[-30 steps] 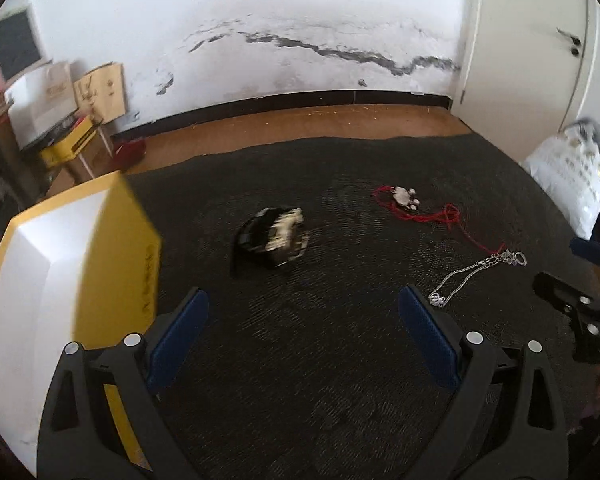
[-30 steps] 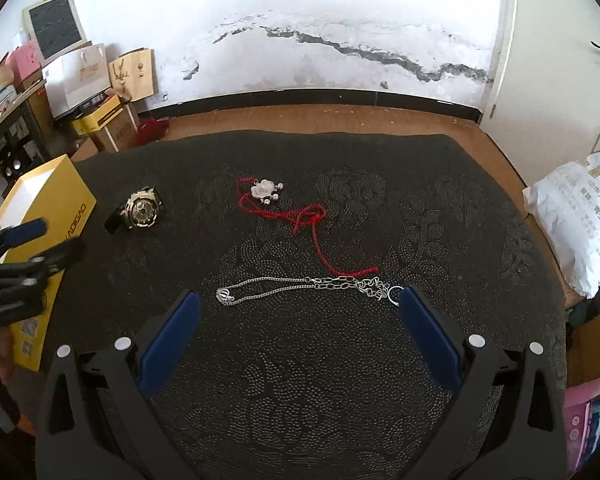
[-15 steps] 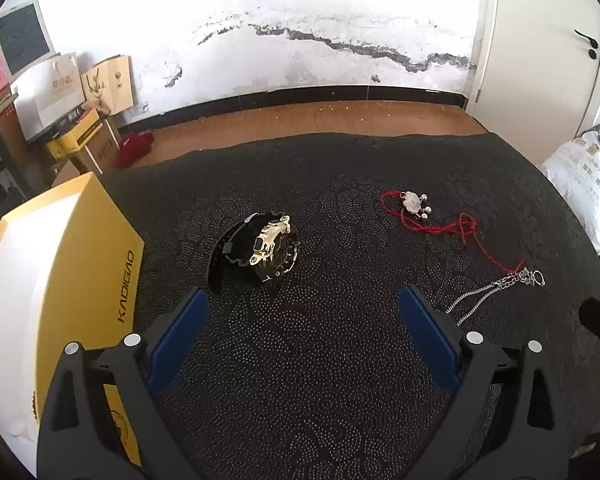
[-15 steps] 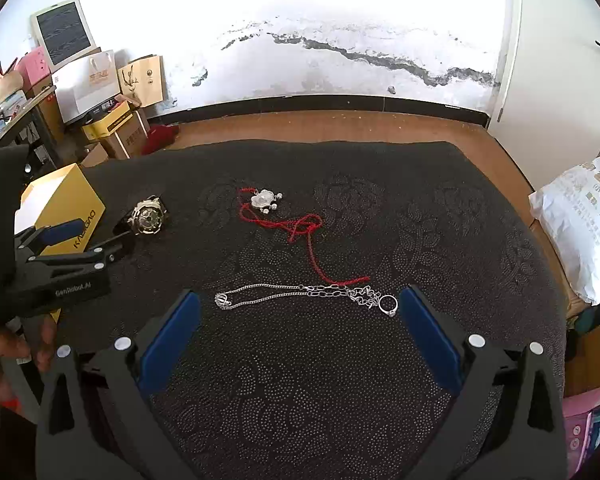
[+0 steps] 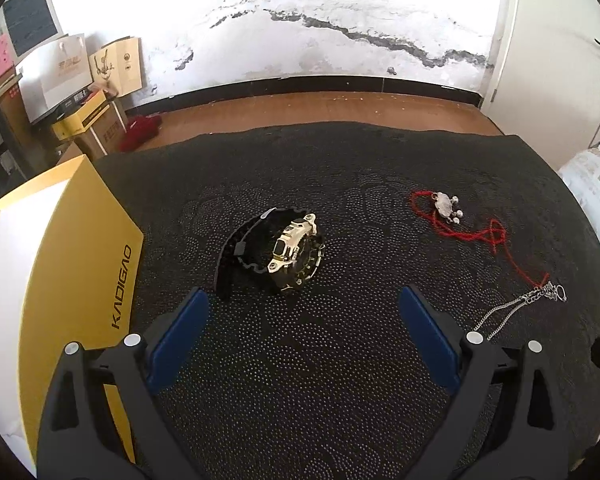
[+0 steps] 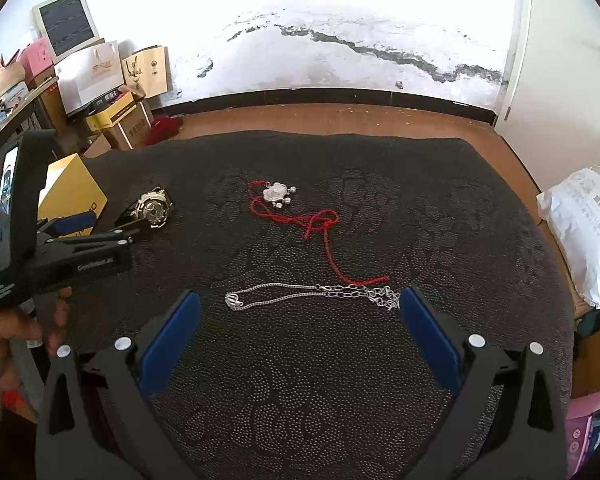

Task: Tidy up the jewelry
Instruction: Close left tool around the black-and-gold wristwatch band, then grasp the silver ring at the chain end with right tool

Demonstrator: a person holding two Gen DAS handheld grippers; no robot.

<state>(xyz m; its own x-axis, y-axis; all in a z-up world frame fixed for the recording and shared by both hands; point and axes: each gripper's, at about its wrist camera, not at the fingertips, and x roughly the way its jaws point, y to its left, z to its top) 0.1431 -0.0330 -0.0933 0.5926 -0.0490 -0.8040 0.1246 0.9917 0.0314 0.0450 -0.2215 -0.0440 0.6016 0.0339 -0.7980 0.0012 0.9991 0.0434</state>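
A gold watch with a black strap [image 5: 288, 254] lies on the black patterned cloth [image 5: 340, 380], just ahead of my open, empty left gripper [image 5: 304, 304]. A yellow box [image 5: 60, 280] with a white inside stands to its left. A red cord necklace with a silver pendant [image 5: 452, 216] and a silver chain [image 5: 520, 308] lie to the right. In the right wrist view my open, empty right gripper [image 6: 300, 304] hovers just before the silver chain [image 6: 312, 296]; the red necklace [image 6: 300, 212] lies beyond, the watch [image 6: 154, 210] at the left beside the left gripper [image 6: 120, 228].
Cardboard boxes, paper bags and a monitor [image 6: 66, 20] stand against the wall at the left. A white printed bag [image 6: 588, 232] lies at the right past the cloth's edge. A wooden floor [image 6: 340, 120] runs beyond the cloth. A white door [image 5: 560, 40] is at the right.
The left gripper has swung right and forward, bringing the watch to the centre of its view. The right gripper has moved closer to the silver chain. Both stay open.
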